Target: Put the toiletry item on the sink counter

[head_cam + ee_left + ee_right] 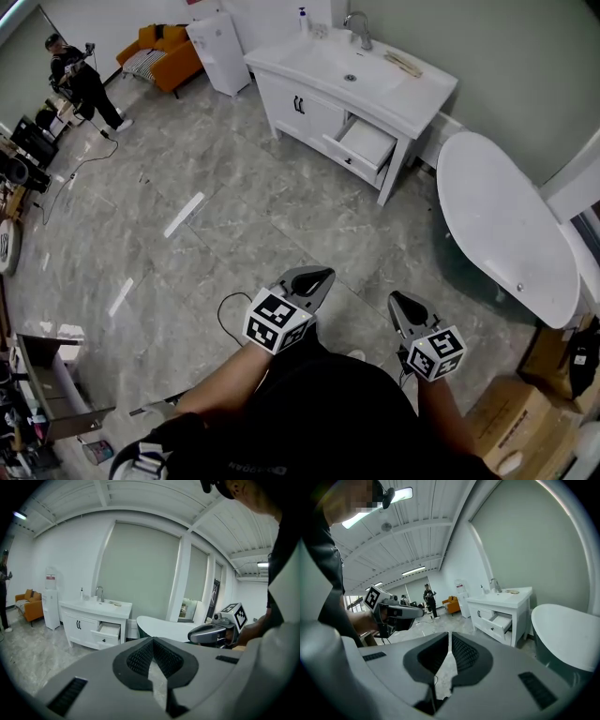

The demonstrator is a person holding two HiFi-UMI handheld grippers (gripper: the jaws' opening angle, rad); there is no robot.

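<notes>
The white vanity with its sink counter stands across the room at the top of the head view, also in the left gripper view and the right gripper view. One drawer is pulled out. On the counter are a pump bottle, a faucet and a flat beige item. My left gripper and right gripper are held side by side over the floor, far from the vanity. Both are shut with nothing in them.
A white bathtub lies right of the vanity. A white water dispenser and an orange sofa stand at the back left, where a person stands. Cardboard boxes sit at the lower right.
</notes>
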